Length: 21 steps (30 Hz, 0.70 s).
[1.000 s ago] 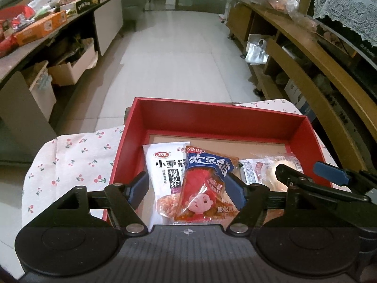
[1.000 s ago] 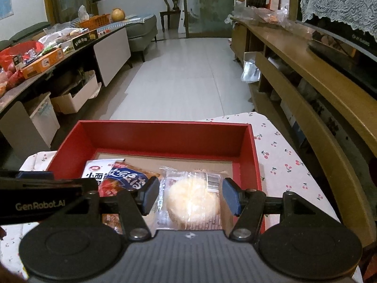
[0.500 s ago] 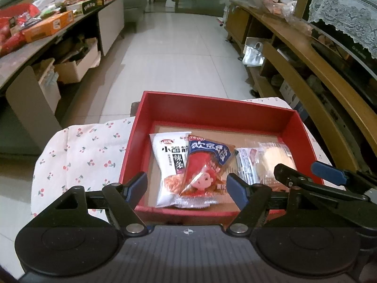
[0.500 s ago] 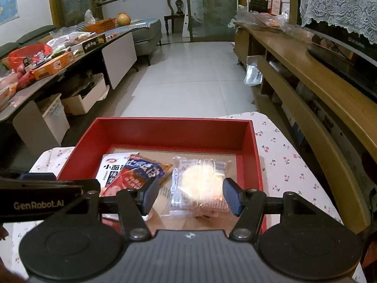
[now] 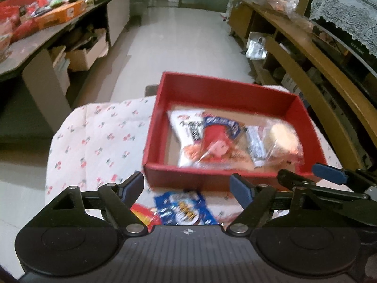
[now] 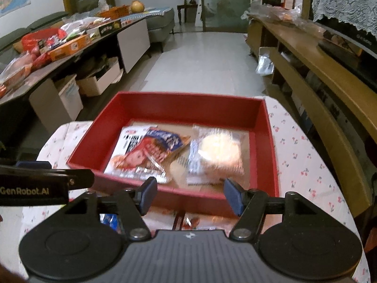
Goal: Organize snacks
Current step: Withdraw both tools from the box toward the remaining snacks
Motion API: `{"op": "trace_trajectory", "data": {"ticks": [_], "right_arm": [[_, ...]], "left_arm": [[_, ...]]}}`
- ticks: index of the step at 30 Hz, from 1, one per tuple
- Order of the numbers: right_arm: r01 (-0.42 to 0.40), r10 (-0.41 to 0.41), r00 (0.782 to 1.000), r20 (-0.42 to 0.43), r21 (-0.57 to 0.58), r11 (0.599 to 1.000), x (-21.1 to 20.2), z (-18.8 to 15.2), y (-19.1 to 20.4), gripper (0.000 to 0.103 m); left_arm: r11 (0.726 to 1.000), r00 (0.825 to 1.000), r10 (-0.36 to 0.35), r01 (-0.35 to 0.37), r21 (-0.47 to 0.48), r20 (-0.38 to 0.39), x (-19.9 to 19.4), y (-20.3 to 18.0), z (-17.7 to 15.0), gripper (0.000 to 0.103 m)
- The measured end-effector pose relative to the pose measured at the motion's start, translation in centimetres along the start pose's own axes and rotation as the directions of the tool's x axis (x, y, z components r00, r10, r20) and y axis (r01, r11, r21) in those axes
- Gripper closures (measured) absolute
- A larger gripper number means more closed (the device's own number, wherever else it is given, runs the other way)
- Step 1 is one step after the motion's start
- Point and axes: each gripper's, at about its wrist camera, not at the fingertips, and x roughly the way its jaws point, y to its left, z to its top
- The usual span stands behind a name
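A red box (image 5: 212, 87) (image 6: 183, 103) stands on a cherry-print cloth. Inside lie a white noodle packet (image 5: 186, 129) (image 6: 128, 141), a red and blue snack packet (image 5: 219, 136) (image 6: 157, 148) partly on top of it, and a clear-wrapped round cake (image 5: 280, 139) (image 6: 219, 151). My left gripper (image 5: 187, 186) hovers in front of the box's near wall, jaws opening, nothing between them; below it lies a blue snack bag (image 5: 186, 207) beside a red and yellow one (image 5: 141, 214). My right gripper (image 6: 189, 194) also hangs before the near wall, jaws opening and empty, over an orange wrapper (image 6: 193, 221).
The cloth-covered table (image 5: 94, 146) drops off at its left and far edges. A long counter (image 6: 59, 47) piled with boxes runs along the left. Wooden shelving (image 6: 318, 75) lines the right. White tiled floor (image 6: 207, 63) lies beyond.
Both grippers pulled back out of the box toward me and widened. The snacks stay inside the box. Loose packets on the cloth have come into view beneath the fingers.
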Motion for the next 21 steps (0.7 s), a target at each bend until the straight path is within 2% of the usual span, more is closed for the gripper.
{"op": "trace_trajectory", "data": {"ticks": [5,10,21], "right_arm": [[-0.032,0.032,0.998,-0.047,0.004,0.999,-0.2,-1.2,0.3,0.033],[-0.04,0.039,0.998,-0.058,-0.017,0.999,-0.6,-1.9,0.9,0.033],[-0.053,0.051,0.996,-0.079,-0.015,0.998,-0.6,-2.2,0.9,0.032]], "left_arm": [[0.999,1.0,0.002,-0.003,-0.034,-0.029,-0.3,2.0,-1.3,0.018],[0.998,0.998,0.01,-0.015,-0.065,-0.066,0.0,3.6,-2.6,0.018],[1.0,0.986,0.024,-0.025,-0.004,-0.165,2.3,4.1,-4.8,0.017]]}}
